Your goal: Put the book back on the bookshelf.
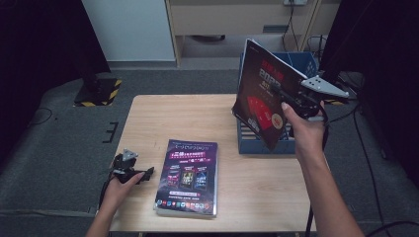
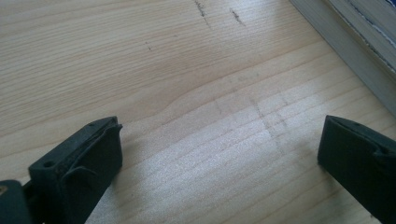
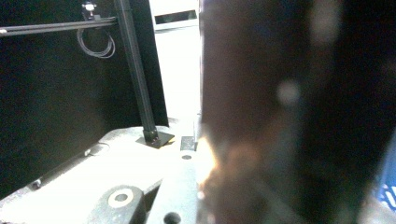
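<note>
My right gripper (image 1: 292, 100) is shut on a dark magazine (image 1: 261, 94) with a red design on its cover. It holds the magazine upright and tilted in the air over a blue crate (image 1: 262, 143) at the table's right side. In the right gripper view that magazine (image 3: 289, 116) is a dark blur close to the camera. My left gripper (image 1: 147, 174) rests low at the table's left front edge. Its jaws stand wide apart over bare wood (image 2: 219, 140) with nothing between them. A stack of purple-covered magazines (image 1: 188, 175) lies flat just right of it.
The wooden table (image 1: 163, 118) is bare at the back left. The stack's page edges (image 2: 355, 51) run along the top right of the left gripper view. Grey carpet surrounds the table, with a black stand base (image 1: 98, 91) at the far left.
</note>
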A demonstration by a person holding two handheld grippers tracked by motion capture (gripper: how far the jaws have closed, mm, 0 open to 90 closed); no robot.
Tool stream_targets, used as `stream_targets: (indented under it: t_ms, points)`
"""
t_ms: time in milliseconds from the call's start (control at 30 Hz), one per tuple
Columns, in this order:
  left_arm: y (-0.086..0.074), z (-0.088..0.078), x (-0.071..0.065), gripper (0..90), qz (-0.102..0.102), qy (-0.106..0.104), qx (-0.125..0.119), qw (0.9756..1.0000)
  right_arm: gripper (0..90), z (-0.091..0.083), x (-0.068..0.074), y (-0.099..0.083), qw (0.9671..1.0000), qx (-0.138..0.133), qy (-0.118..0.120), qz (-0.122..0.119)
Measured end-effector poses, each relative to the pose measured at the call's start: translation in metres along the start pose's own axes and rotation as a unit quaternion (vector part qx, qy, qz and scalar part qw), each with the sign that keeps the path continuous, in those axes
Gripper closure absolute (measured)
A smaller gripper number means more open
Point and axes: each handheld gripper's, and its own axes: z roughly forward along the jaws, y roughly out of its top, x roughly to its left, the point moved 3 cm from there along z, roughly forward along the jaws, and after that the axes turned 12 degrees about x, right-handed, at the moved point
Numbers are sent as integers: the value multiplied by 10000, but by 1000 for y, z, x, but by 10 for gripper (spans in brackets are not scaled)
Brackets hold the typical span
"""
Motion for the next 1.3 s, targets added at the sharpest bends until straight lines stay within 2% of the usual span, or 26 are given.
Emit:
stream_targets:
  t_ms: [300, 667, 900, 1300]
  points:
    - [0, 0, 0, 0, 3, -2, -1, 10000, 869, -8, -11, 0, 9998, 59, -191, 45]
    - [0, 0, 0, 0, -1, 7, 3, 10000, 869, -2, -21, -1, 9987, 145, -487, 91]
    - [0, 0, 0, 0, -1, 10, 3, 10000, 869, 2, -20, 2, 9980, 170, -601, 76]
    - [0, 0, -1, 0, 0, 1, 4, 10000, 869, 21, -15, 9, 9956, 294, -889, 47]
